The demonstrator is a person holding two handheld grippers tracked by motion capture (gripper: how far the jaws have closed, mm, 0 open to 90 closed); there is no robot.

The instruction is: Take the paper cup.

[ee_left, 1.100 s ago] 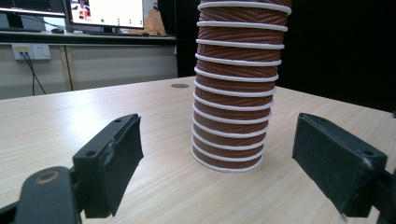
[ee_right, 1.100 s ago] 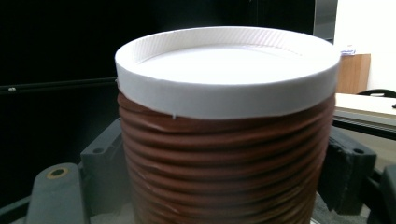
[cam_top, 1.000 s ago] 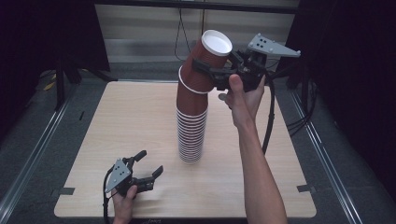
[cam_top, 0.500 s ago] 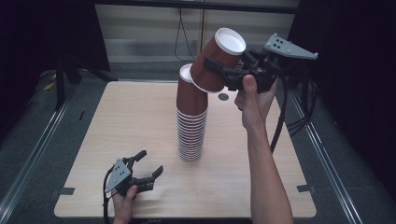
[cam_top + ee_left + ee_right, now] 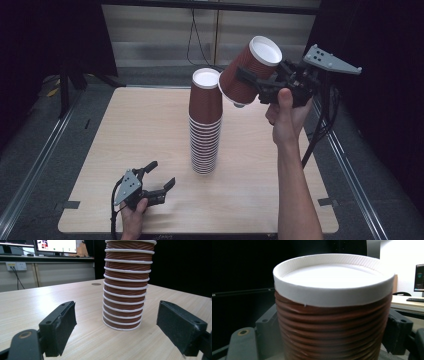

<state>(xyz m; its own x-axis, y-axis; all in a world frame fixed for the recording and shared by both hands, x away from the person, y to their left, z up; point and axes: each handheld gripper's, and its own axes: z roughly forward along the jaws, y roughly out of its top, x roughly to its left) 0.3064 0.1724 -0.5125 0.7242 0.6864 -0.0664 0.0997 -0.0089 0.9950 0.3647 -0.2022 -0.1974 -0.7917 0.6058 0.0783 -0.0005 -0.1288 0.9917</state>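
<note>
A person's right gripper (image 5: 252, 82) holds 1 brown ribbed paper cup (image 5: 248, 71) in the air, up and to the right of the stack of cups (image 5: 205, 125) that stands on the wooden table (image 5: 150, 125). The cup hangs upside down and tilted, its white base turned up and away from the stack; its lower rim lies close beside the stack's top cup in the high view, though whether the 2 touch cannot be told. The right hand (image 5: 286, 117) grips the tool from below, and the grey three-cornered plate (image 5: 330, 59) on the gripper points away from the stack.

In the right gripper view the same cup (image 5: 333, 310) sits squarely between the 2 black jaws, which press on its ribbed sides left and right, clamped on it.

The stack stands upright near the middle of the table, white rims showing in bands down its height, its topmost cup also base-up. The left gripper (image 5: 160, 177) rests on the table in front of the stack and to its left, near the table's front edge, held by the left hand (image 5: 132, 215). Its jaws stand apart with nothing between them. In the left gripper view the stack (image 5: 126, 287) rises beyond the 2 black pads (image 5: 62, 327), well clear of both.
</note>
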